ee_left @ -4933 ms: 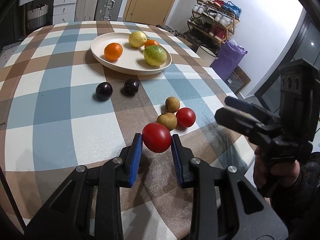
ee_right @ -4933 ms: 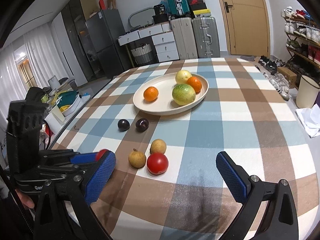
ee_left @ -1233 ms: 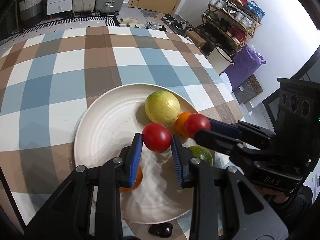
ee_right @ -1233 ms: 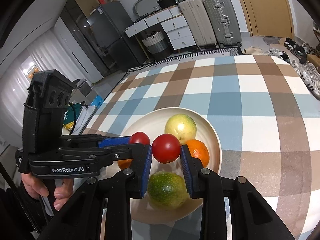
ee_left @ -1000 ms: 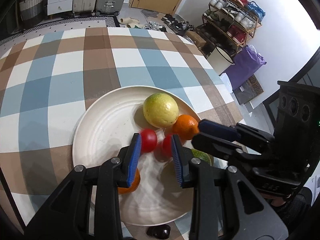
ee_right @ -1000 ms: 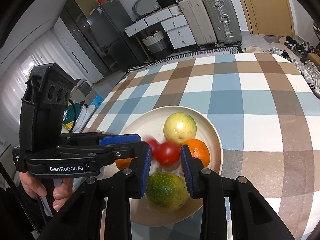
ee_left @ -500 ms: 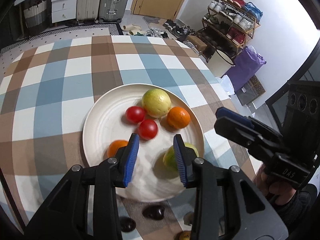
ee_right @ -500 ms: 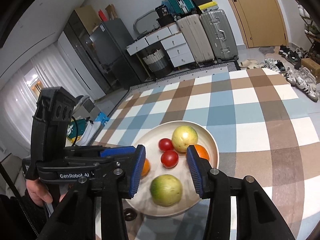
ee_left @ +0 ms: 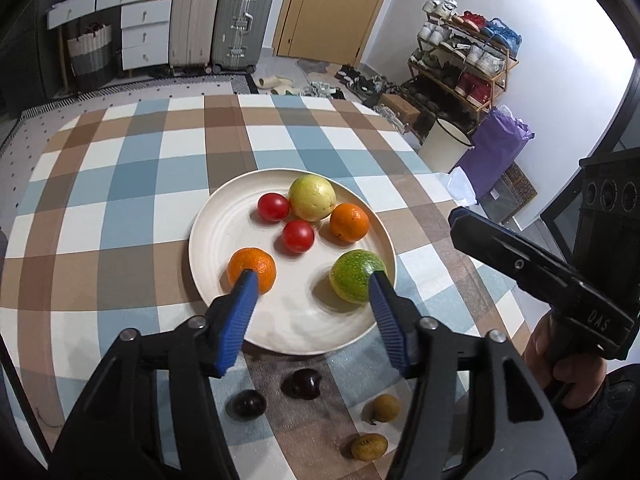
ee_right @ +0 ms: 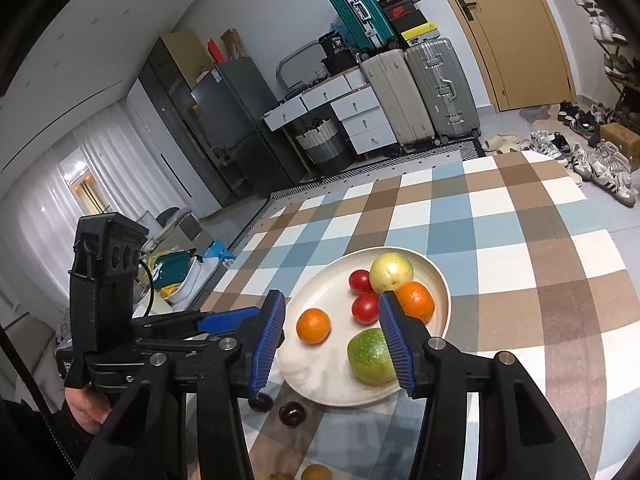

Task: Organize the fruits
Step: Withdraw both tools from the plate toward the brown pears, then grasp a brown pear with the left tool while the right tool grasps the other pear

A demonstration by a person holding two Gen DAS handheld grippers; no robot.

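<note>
Hovering above a checked tablecloth (ee_left: 120, 216), the left gripper (ee_left: 310, 308) and right gripper (ee_right: 332, 334) have just been opening, jaws parted with nothing between them. Two red tomatoes (ee_left: 298, 236) lie on the cream plate (ee_left: 216, 220) beside a yellow-green fruit (ee_left: 312, 197), two oranges (ee_left: 252, 270) and a green fruit (ee_left: 356, 274). Two dark plums (ee_left: 301, 383) and two small brown fruits (ee_left: 386, 408) sit on the cloth nearby.

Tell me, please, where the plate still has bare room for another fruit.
The plate is bare along its near rim, between the near orange and the green fruit, and along its left side beside the tomatoes. The far right is crowded: yellow fruit, far orange and tomatoes sit close together.
</note>
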